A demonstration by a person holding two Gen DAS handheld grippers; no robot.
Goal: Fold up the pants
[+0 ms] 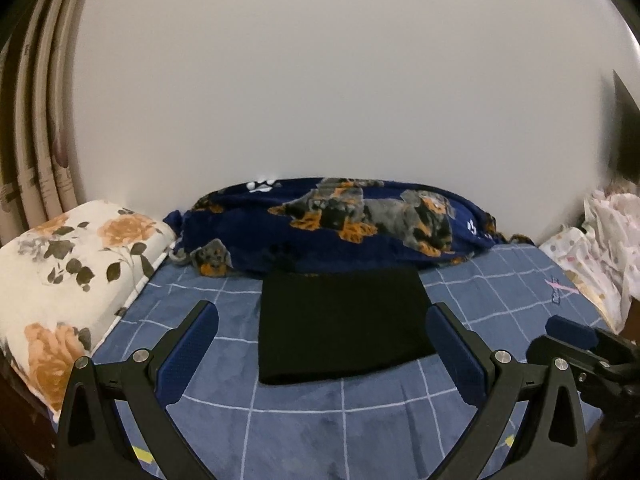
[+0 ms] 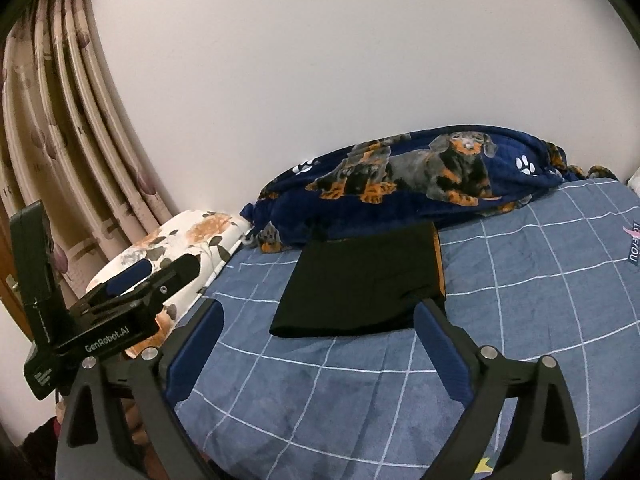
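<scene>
Left gripper (image 1: 322, 322) and right gripper (image 2: 318, 320), blue-padded jaws spread and empty, hover near the black folded soft-cloth pants (image 1: 342, 320) on the blue checked bedsheet (image 1: 320, 432); probably light, limp, best pinched at an edge.

White wall (image 1: 340, 80) — curtain (image 2: 60, 140), bed (image 1: 320, 420)

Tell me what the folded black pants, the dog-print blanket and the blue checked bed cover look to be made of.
Folded black pants: matte, smooth fabric with no sheen, likely knit or cotton blend; the weave is too dark to tell.
Dog-print blanket: plush fleece by its soft, fuzzy, puffy folds.
Blue checked bed cover: brushed, velvety cloth, showing darker rubbed patches in the nap.
</scene>
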